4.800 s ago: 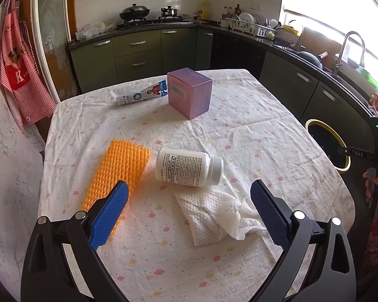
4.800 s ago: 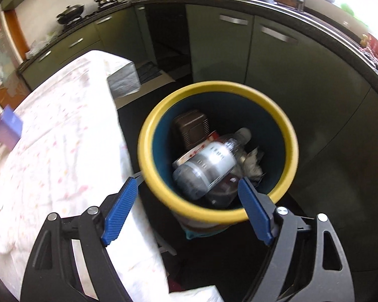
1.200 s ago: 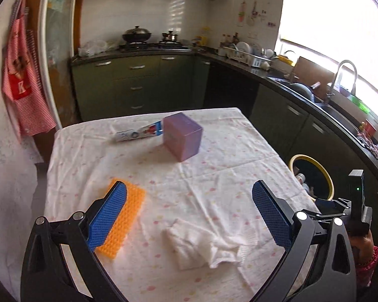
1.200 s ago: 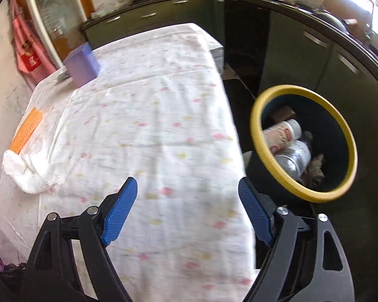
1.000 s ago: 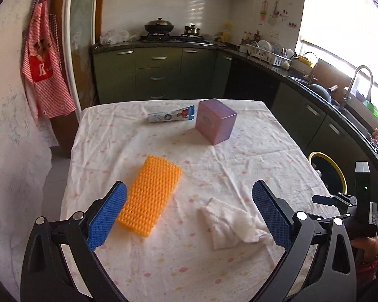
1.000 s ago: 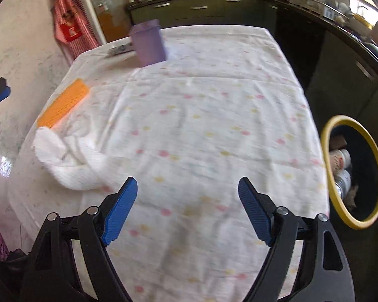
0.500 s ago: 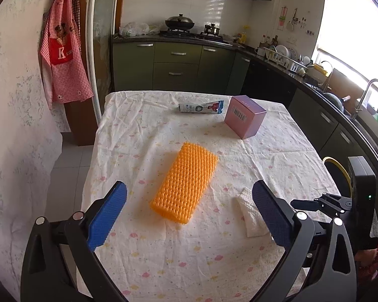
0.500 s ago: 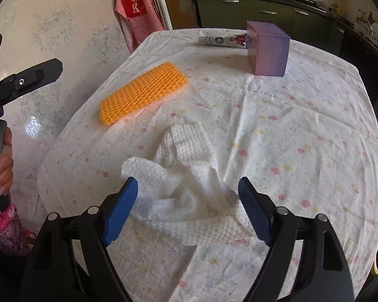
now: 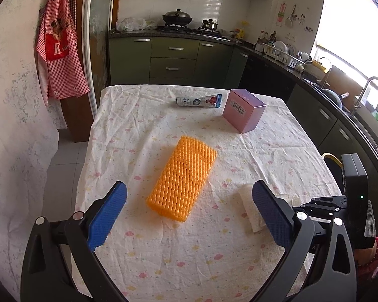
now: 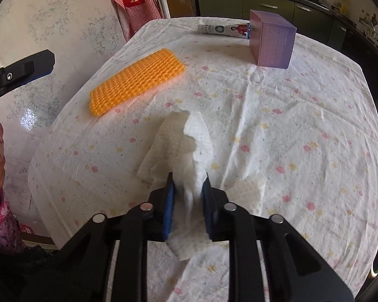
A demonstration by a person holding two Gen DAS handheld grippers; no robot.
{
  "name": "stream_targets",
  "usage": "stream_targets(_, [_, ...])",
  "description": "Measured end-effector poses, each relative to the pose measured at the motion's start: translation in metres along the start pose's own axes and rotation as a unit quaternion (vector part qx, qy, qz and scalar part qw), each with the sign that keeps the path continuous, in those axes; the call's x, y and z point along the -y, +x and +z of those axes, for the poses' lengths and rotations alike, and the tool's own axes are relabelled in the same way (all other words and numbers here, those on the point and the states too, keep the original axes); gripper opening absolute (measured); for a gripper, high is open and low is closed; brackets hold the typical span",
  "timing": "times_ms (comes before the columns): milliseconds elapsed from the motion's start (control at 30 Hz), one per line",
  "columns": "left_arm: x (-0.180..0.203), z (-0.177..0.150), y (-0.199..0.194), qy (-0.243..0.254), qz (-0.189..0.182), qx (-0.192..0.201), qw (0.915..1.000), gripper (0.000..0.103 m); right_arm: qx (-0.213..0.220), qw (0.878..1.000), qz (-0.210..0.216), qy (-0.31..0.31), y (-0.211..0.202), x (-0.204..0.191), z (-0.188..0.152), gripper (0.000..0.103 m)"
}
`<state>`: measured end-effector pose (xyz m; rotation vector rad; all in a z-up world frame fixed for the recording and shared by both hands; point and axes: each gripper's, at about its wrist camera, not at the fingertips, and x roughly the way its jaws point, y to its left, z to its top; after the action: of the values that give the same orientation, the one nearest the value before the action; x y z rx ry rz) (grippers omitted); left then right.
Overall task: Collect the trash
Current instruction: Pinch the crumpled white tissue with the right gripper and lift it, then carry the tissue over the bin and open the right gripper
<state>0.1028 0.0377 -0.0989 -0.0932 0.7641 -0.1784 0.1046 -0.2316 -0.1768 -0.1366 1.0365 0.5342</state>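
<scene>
Two grippers are in my hands, and only one has work in it. In the right wrist view my right gripper [image 10: 187, 188] sits at the lower middle of the frame, its blue pads having just closed in on the crumpled white paper towel [image 10: 182, 146]; the pads now pinch a bunched fold of it, while the rest of the sheet fans out above them on the flowered tablecloth [image 10: 302, 125]. In the left wrist view my left gripper [image 9: 189, 211] has its fingers spread wide with nothing between them, hovering over the cloth at the bottom of the frame. Just above that gap, at centre frame, lies the orange mesh sleeve [image 9: 182, 181], flat on the cloth. Toward the upper right stands the purple box [image 9: 244, 110], with the toothpaste tube [image 9: 199, 101] lying just to its left. A sliver of the yellow bin rim [image 9: 334, 158] shows at the right edge, past the table, partly hidden behind the right gripper's body
</scene>
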Motion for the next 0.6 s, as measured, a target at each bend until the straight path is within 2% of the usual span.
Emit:
stream_targets(67, [0.002,0.0,0.0,0.002,0.0,0.001,1.0,0.098,0.008,1.0,-0.002,0.002,-0.005,0.001,0.0,0.013])
stream_targets(367, [0.012,0.002,0.002,0.012,-0.005,-0.001,0.9999,0.098,0.047,0.999,-0.019,0.014,-0.037,0.014,0.0,0.011])
stream_targets(600, [0.025,0.005,0.004,0.026,-0.011,-0.003,0.9996,0.098,0.062,0.995,-0.054,0.049,-0.054,0.048,-0.008,0.011])
